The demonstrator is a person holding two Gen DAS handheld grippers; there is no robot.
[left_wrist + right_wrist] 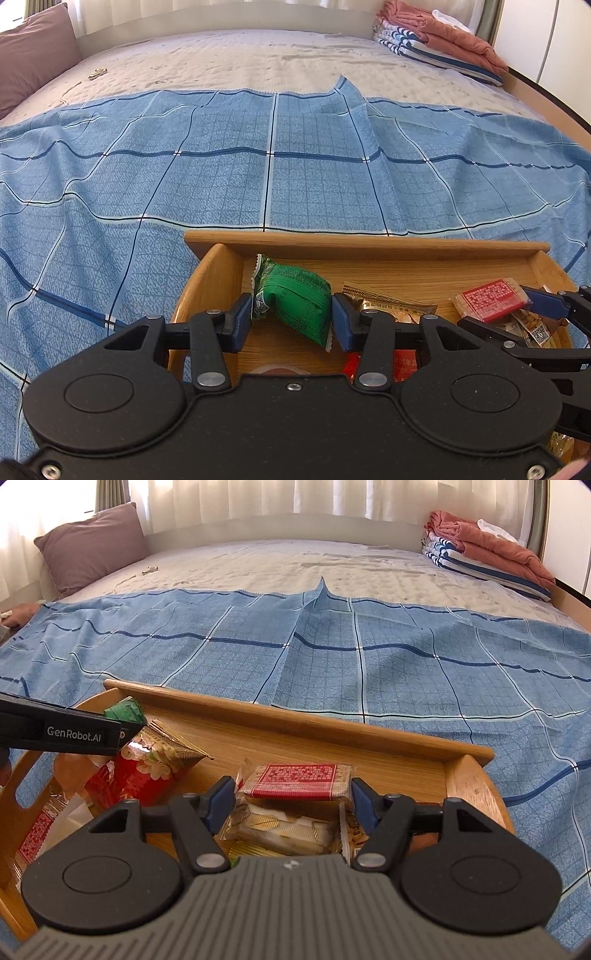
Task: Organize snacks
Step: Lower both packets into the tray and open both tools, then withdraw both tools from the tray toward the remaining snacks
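Note:
A wooden tray [369, 242] lies on a blue checked cloth and holds several snack packets. My left gripper [291, 317] is shut on a green packet [295, 291], its blue pads pressing both sides, over the tray's left end. My right gripper [293, 797] is shut on a clear packet with a red label [295, 775], above a pale wafer packet [280, 827]. In the left wrist view the red-labelled packet [487, 299] shows at the right, against one blue finger [545, 301]. The left gripper's black housing [62, 733] crosses the right wrist view, with the green packet [125, 707] at its tip.
A red flowered packet [144, 775] and a gold-brown packet [388, 302] lie in the tray's middle. The blue cloth [221, 177] covers the near half of a bed. A mauve pillow [92, 542] sits far left, folded blankets [487, 554] far right.

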